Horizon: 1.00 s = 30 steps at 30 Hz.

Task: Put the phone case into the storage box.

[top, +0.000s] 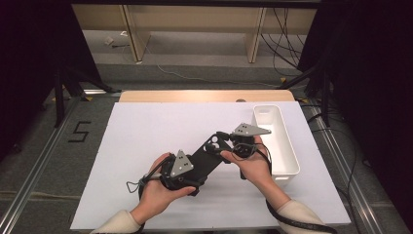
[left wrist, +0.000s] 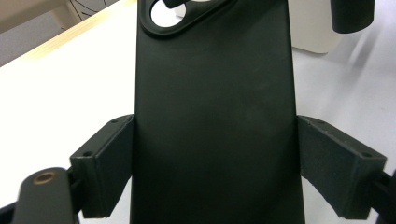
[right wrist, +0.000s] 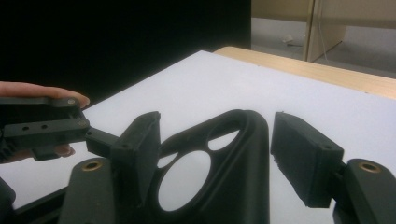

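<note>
White worktop point(top: 146, 141), dark surround. I note the left tongs point(left wrist: 212, 163) clamped across the black phone case point(left wrist: 212, 102), a light, flexible shell. The right tongs point(right wrist: 215, 154) straddle its camera end, pads apart; grip the rims.

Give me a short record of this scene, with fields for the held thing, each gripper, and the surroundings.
held thing: black phone case, camera cutout toward the right gripper
left gripper: jaws pressed on both long edges of the case
right gripper: jaws around the cutout end, a gap visible at one jaw; not yet clamped
surface: white mat on a table
nearby: white bin, right of the hands
</note>
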Tool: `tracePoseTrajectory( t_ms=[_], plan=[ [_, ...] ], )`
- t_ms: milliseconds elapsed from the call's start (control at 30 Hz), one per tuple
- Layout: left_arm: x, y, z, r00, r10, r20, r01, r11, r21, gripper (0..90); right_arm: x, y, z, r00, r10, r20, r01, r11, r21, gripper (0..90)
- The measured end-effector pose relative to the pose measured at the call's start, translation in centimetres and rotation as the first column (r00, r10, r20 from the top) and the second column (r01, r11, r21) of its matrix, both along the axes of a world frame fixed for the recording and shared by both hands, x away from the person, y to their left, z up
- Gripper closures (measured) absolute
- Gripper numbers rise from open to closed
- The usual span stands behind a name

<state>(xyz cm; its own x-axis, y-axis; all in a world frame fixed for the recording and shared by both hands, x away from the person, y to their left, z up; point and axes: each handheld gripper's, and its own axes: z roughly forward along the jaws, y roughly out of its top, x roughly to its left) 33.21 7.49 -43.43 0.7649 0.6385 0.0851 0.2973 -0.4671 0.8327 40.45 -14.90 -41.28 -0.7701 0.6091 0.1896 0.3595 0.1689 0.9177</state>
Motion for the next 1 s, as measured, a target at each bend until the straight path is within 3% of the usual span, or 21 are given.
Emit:
tracePoseTrajectory(
  t_ms=[533,833,900,1000],
  plan=[
    [0.03,-0.01,-0.11,1.0,-0.003,0.002,0.003,1.0,0.008,15.0,0.35,0.23,-0.3,0.9982,-0.003,-0.06,0.004,1.0,0.012,49.1],
    [0.11,-0.02,-0.31,1.0,-0.003,0.001,0.003,0.9998,0.02,14.8,0.52,-0.11,-0.21,0.9943,0.013,-0.106,-0.005,0.997,0.078,56.7],
    [0.16,-0.11,-0.49,0.9999,-0.005,0.009,0.005,0.9997,0.022,14.6,0.49,-0.2,-0.09,0.9933,0.016,-0.115,-0.002,0.992,0.122,63.5],
    [0.2,-0.23,-0.65,0.9999,-0.008,0.008,0.008,0.9995,0.032,14.4,0.31,-0.17,0.2,0.9933,0.027,-0.112,-0.011,0.99,0.139,67.8]
  ],
)
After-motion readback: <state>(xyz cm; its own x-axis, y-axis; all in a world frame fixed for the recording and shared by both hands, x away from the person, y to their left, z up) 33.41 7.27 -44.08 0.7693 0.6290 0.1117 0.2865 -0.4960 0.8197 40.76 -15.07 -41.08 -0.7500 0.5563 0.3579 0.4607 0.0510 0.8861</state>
